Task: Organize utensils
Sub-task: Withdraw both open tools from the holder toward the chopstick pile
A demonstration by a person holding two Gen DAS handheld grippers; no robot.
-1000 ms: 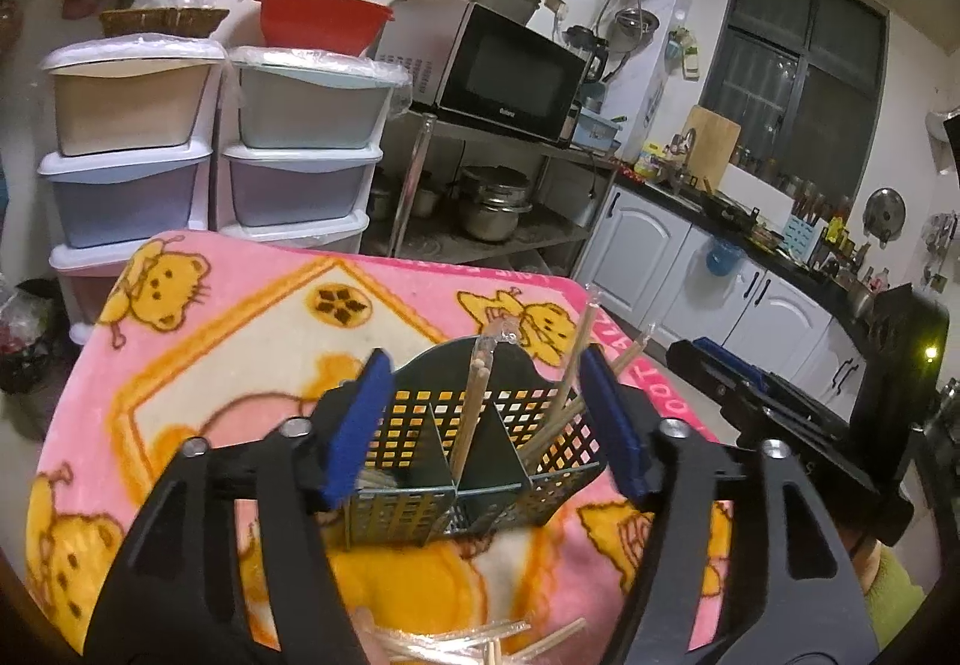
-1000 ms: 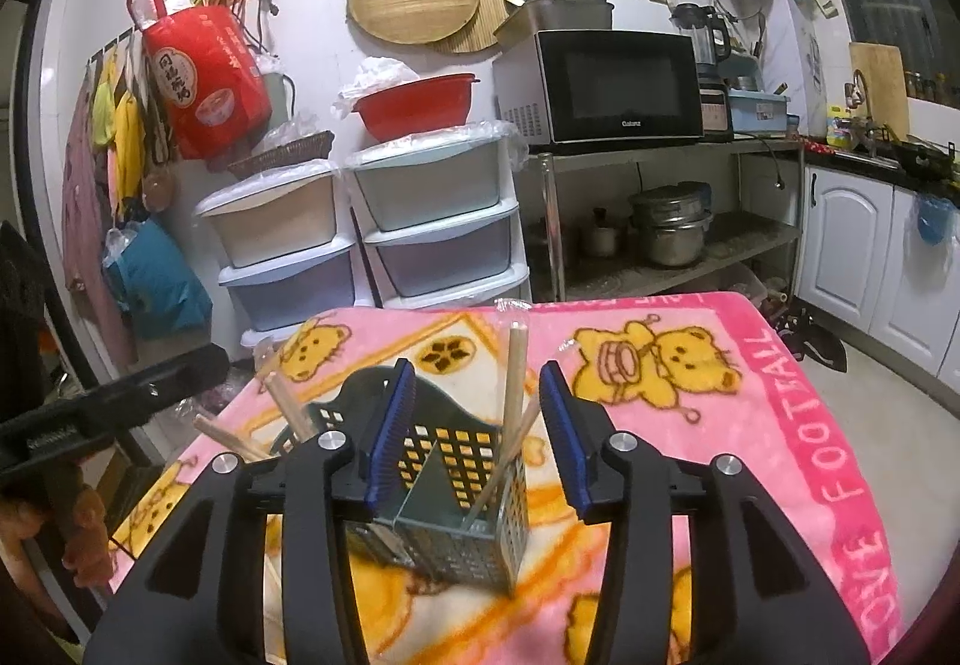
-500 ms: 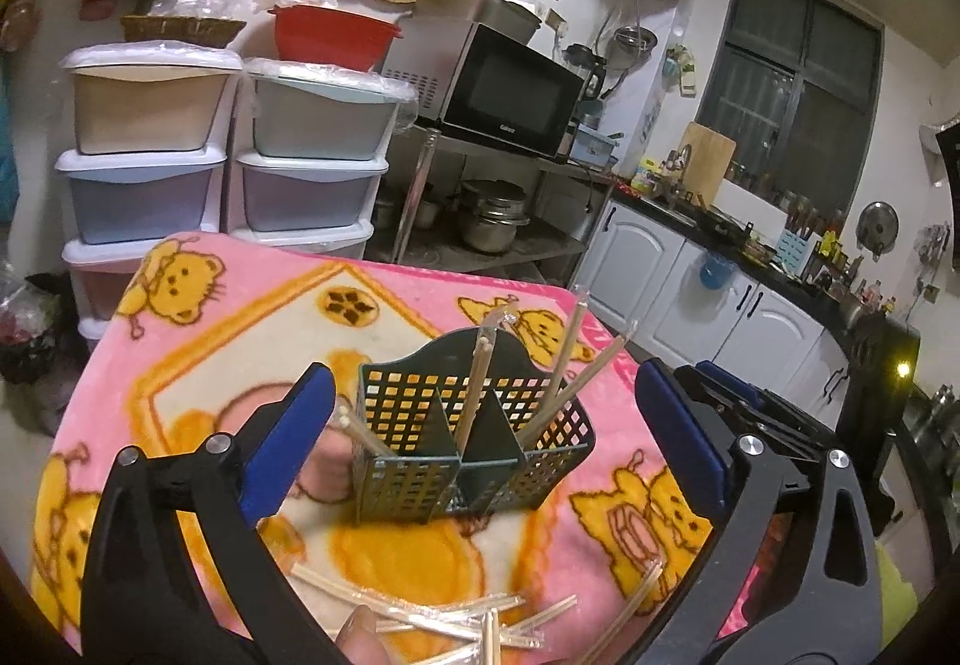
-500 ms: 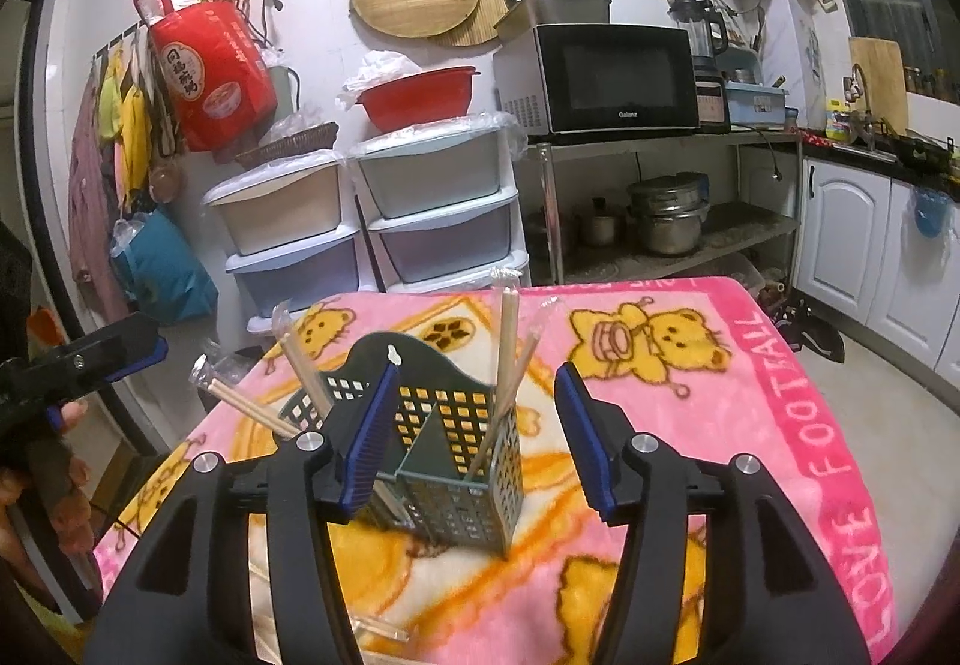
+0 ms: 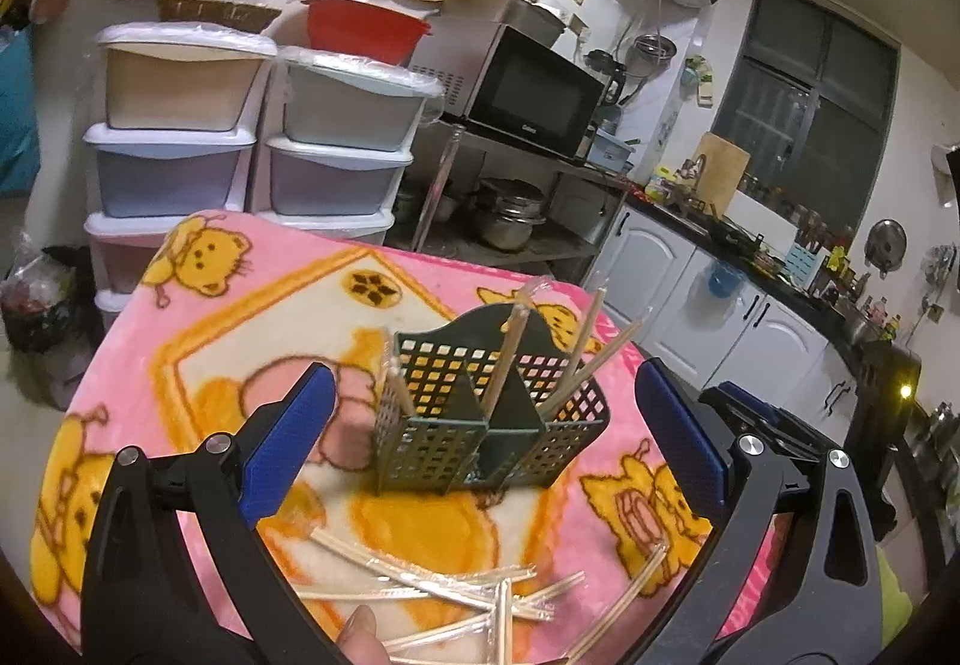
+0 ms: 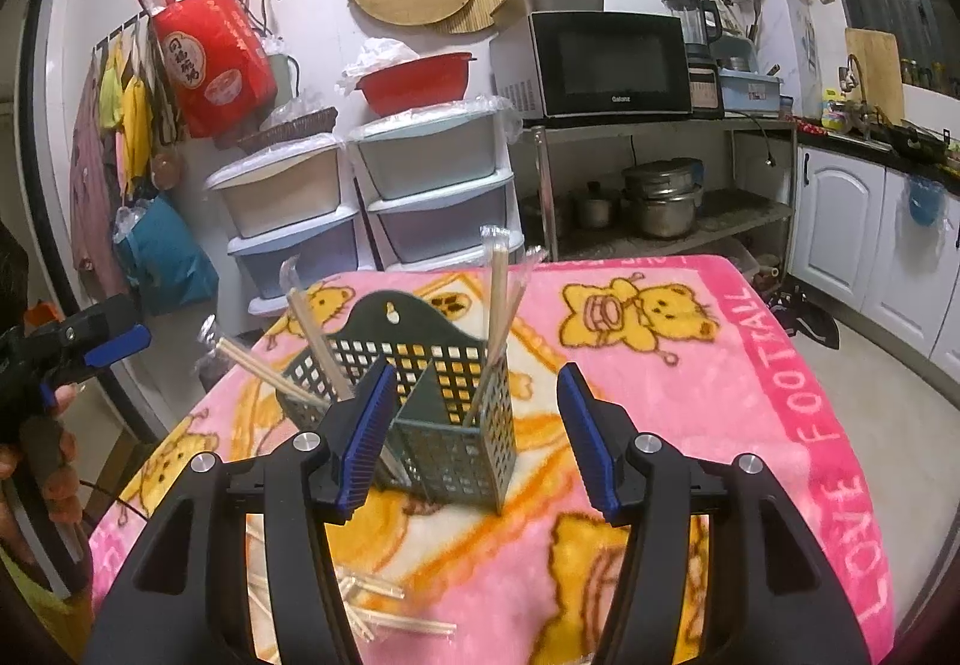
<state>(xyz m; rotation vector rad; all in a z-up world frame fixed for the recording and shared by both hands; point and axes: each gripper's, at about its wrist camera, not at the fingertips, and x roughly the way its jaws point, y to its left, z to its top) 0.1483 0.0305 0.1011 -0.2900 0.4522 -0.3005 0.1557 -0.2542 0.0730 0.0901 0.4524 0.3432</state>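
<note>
Partway done. Green utensil caddy (image 5: 489, 413) stands centre of the pink blanket (image 5: 198, 329), several wrapped chopsticks (image 5: 507, 359) already standing in it. Loose wrapped chopsticks (image 5: 456, 593) at 6 o'clock remain. Left gripper (image 5: 480, 455) wide open, empty; right gripper (image 6: 474, 443) open, empty.

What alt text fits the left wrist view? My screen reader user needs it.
A dark green utensil holder stands on a pink cartoon blanket, with wrapped chopsticks leaning out of its compartments. The open left gripper frames it with blue-padded fingers, and more wrapped chopsticks lie loose in front.
</note>
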